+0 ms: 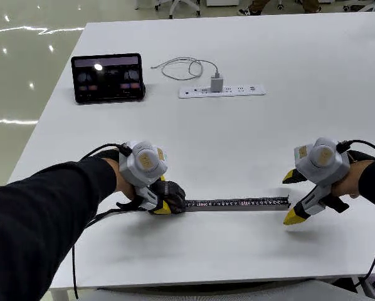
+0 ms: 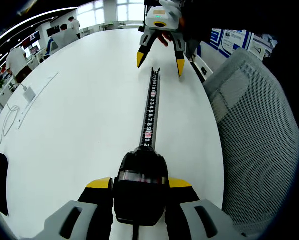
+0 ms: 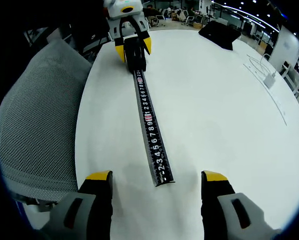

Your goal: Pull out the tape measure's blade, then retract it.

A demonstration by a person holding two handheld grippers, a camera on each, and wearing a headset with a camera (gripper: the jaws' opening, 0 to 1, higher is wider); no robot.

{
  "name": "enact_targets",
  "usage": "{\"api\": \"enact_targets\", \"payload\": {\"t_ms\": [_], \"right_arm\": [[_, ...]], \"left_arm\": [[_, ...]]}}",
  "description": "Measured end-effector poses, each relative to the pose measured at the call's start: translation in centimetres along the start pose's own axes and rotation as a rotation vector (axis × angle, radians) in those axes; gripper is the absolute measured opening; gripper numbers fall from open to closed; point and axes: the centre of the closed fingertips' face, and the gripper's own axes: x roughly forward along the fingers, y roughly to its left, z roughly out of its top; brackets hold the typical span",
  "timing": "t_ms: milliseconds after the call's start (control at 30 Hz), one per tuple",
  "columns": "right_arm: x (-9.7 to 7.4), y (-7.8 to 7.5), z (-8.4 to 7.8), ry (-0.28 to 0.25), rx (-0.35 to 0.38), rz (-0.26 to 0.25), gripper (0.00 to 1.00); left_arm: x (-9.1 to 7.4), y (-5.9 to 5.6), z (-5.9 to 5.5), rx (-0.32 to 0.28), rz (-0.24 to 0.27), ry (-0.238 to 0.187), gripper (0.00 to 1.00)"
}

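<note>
Black tape measure case (image 2: 140, 200) clamped in L gripper (image 2: 139, 183) fingers; blade (image 3: 148, 120) out on desk (image 1: 237, 157), tip betw. R gripper (image 3: 156, 175) spread fingers, untouched. Pull-out looks done; next, retract, guiding tip back.

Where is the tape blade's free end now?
In the head view the blade's free end lies on the table at lower right, between the jaw tips of the open right gripper, touching neither.

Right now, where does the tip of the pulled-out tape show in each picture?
Head view: tape tip lower right, beside the right gripper.
Left gripper view: top centre, far end of the tape.
Right gripper view: bottom centre, between open jaws.
Shared landmark: the black case in the left gripper.
</note>
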Motion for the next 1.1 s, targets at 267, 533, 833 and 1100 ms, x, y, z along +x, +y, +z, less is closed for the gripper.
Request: {"api": "enact_targets", "payload": {"t_ms": [267,533,833,1100], "right_arm": [[0.2,0.1,-0.5,0.02,0.019,-0.002,0.82],[-0.1,0.4,-0.7,0.016,0.035,0.001,0.94],[-0.3,0.9,-0.7,0.002,0.056,0.003,0.99],[-0.7,1.3,-0.5,-0.016,0.033,0.002,1.0]], "left_arm": [[0.5,-0.2,-1.2,0.042,0.007,0.077,0.4],[0.3,-0.5,-1.7,0.035,-0.01,0.093,0.52],[-0.8,-0.8,-2.1,0.037,-0.002,0.081,0.74],[-1.8,-0.8,-2.9,-0.003,0.019,0.076,0.83]]}}
